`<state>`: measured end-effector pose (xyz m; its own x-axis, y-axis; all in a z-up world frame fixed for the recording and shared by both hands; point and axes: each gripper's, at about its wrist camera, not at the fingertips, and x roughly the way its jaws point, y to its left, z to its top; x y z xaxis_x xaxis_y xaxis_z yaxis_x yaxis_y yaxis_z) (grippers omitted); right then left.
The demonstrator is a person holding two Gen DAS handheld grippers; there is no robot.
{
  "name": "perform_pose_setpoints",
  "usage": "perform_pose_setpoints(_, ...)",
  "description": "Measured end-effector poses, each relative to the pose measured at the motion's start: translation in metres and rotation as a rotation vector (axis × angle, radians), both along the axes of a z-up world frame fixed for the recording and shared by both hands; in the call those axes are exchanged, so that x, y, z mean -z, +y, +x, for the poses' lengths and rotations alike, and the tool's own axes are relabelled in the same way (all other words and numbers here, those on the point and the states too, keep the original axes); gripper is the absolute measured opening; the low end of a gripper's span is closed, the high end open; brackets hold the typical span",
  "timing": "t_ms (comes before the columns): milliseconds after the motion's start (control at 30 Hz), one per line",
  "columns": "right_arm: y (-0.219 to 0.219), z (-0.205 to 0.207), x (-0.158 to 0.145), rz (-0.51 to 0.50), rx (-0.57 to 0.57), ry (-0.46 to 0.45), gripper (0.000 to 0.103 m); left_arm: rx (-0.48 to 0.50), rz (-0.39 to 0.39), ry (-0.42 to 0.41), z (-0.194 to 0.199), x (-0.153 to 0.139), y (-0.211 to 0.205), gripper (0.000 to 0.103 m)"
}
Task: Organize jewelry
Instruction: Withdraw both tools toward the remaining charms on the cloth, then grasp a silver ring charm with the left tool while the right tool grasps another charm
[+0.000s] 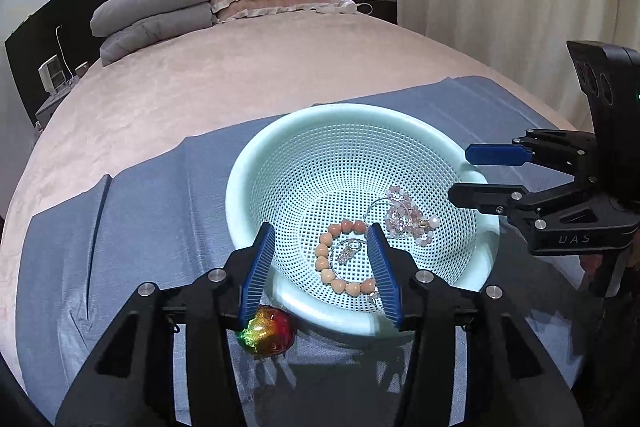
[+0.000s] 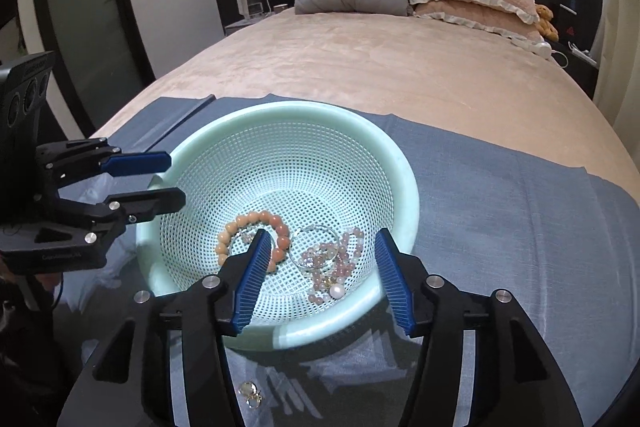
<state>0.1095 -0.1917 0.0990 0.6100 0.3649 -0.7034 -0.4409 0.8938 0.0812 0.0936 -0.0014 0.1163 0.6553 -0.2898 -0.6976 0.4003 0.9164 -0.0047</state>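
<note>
**Jewelry gathered in a mesh basket on the bed**

A pale green mesh basket [image 1: 256, 163] [image 2: 404, 183] stood on a blue cloth [image 1: 132, 227] [image 2: 520, 219] spread over the near end of the bed [image 1: 208, 87] [image 2: 380, 67]. Inside lay an orange bead bracelet [image 1: 326, 263] [image 2: 256, 219] on the left, with a small silver piece [image 1: 349, 251] within its loop, and a pink bead strand [image 1: 408, 215] [image 2: 340, 263] on the right, tangled with a thin silver hoop [image 2: 314, 247]. The left gripper [image 1: 322, 267] [image 2: 176, 179] hung over the near left rim, fingers apart, holding nothing. The right gripper [image 2: 320, 267] [image 1: 460, 173] hung over the near right rim, likewise apart and holding nothing. A rainbow-coloured bead [image 1: 270, 331] lay on the cloth near the basket, and small sparkly pieces [image 2: 250, 393] lay nearer still.
</note>
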Motion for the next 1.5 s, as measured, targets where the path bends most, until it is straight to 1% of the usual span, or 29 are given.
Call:
perform_pose_setpoints(67, -0.003, -0.01, -0.001, -0.02, 0.017, -0.01, 0.063, 0.0, -0.002, -0.01, -0.007, -0.006, 0.002, 0.05)
perform_pose_setpoints(100, -0.006, -0.015, -0.002, -0.027, 0.028, -0.017, 0.069, 0.003, 0.0, -0.015, -0.012, -0.008, 0.003, 0.051)
perform_pose_setpoints(167, -0.01, -0.026, -0.002, -0.023, 0.039, -0.019, 0.07, 0.001, -0.002, -0.029, -0.022, -0.012, 0.002, 0.058)
perform_pose_setpoints(200, -0.012, -0.03, -0.002, -0.022, 0.044, -0.017, 0.07, -0.001, -0.004, -0.037, -0.028, -0.014, 0.002, 0.064)
perform_pose_setpoints(233, -0.014, -0.035, -0.001, -0.026, 0.05, -0.017, 0.071, 0.0, -0.007, -0.044, -0.035, -0.015, 0.002, 0.068)
perform_pose_setpoints(333, -0.018, -0.05, 0.001, -0.037, 0.058, -0.02, 0.074, 0.008, -0.021, -0.048, -0.056, -0.014, -0.001, 0.074)
perform_pose_setpoints(367, -0.019, -0.055, 0.002, -0.041, 0.058, -0.021, 0.074, 0.013, -0.024, -0.048, -0.063, -0.013, -0.003, 0.074)
perform_pose_setpoints(400, -0.019, -0.059, 0.003, -0.048, 0.053, -0.022, 0.074, 0.021, -0.027, -0.044, -0.07, -0.011, -0.006, 0.076)
perform_pose_setpoints(433, -0.02, -0.062, 0.005, -0.058, 0.048, -0.023, 0.074, 0.03, -0.027, -0.041, -0.077, -0.008, -0.008, 0.08)
perform_pose_setpoints(500, -0.019, -0.07, 0.009, -0.082, 0.038, -0.029, 0.073, 0.043, -0.022, -0.04, -0.092, 0.0, -0.014, 0.082)
perform_pose_setpoints(633, -0.019, -0.08, 0.022, -0.13, 0.01, -0.021, 0.073, 0.091, -0.004, -0.018, -0.119, 0.019, -0.029, 0.082)
perform_pose_setpoints(700, -0.02, -0.084, 0.026, -0.138, 0.008, -0.015, 0.072, 0.106, 0.004, -0.009, -0.13, 0.028, -0.036, 0.082)
perform_pose_setpoints(833, -0.024, -0.091, 0.031, -0.133, 0.008, -0.008, 0.072, 0.157, -0.025, 0.014, -0.146, 0.045, -0.05, 0.083)
perform_pose_setpoints(967, -0.027, -0.095, 0.035, -0.136, 0.008, 0.001, 0.072, 0.201, -0.058, 0.046, -0.156, 0.06, -0.064, 0.084)
perform_pose_setpoints(1067, -0.032, -0.097, 0.035, -0.126, 0.017, 0.006, 0.072, 0.224, -0.034, 0.044, -0.16, 0.069, -0.077, 0.084)
perform_pose_setpoints(1133, -0.036, -0.101, 0.037, -0.122, 0.025, 0.007, 0.072, 0.242, -0.036, 0.064, -0.159, 0.077, -0.082, 0.084)
perform_pose_setpoints(1167, -0.038, -0.102, 0.037, -0.12, 0.031, 0.007, 0.072, 0.254, -0.042, 0.077, -0.158, 0.08, -0.084, 0.083)
perform_pose_setpoints(1233, -0.044, -0.102, 0.037, -0.113, 0.043, 0.013, 0.073, 0.269, -0.047, 0.112, -0.155, 0.087, -0.087, 0.067)
perform_pose_setpoints(1267, -0.047, -0.103, 0.038, -0.106, 0.05, 0.015, 0.073, 0.264, -0.04, 0.137, -0.152, 0.093, -0.089, 0.062)
perform_pose_setpoints(1300, -0.049, -0.103, 0.038, -0.101, 0.056, 0.018, 0.073, 0.252, -0.027, 0.142, -0.151, 0.096, -0.09, 0.055)
perform_pose_setpoints(1333, -0.051, -0.104, 0.039, -0.097, 0.063, 0.022, 0.073, 0.249, -0.023, 0.126, -0.152, 0.097, -0.09, 0.051)
perform_pose_setpoints(1367, -0.052, -0.104, 0.04, -0.096, 0.069, 0.026, 0.073, 0.256, -0.038, 0.13, -0.152, 0.097, -0.089, 0.048)
perform_pose_setpoints(1400, -0.053, -0.104, 0.042, -0.094, 0.072, 0.029, 0.073, 0.265, -0.054, 0.145, -0.152, 0.098, -0.087, 0.039)
perform_pose_setpoints(1433, -0.054, -0.103, 0.043, -0.091, 0.072, 0.033, 0.073, 0.274, -0.06, 0.153, -0.152, 0.098, -0.087, 0.027)
perform_pose_setpoints(1467, -0.053, -0.103, 0.045, -0.089, 0.069, 0.037, 0.073, 0.281, -0.059, 0.157, -0.152, 0.098, -0.087, 0.024)
perform_pose_setpoints(1500, -0.052, -0.102, 0.047, -0.086, 0.065, 0.04, 0.073, 0.281, -0.052, 0.153, -0.153, 0.098, -0.087, 0.024)
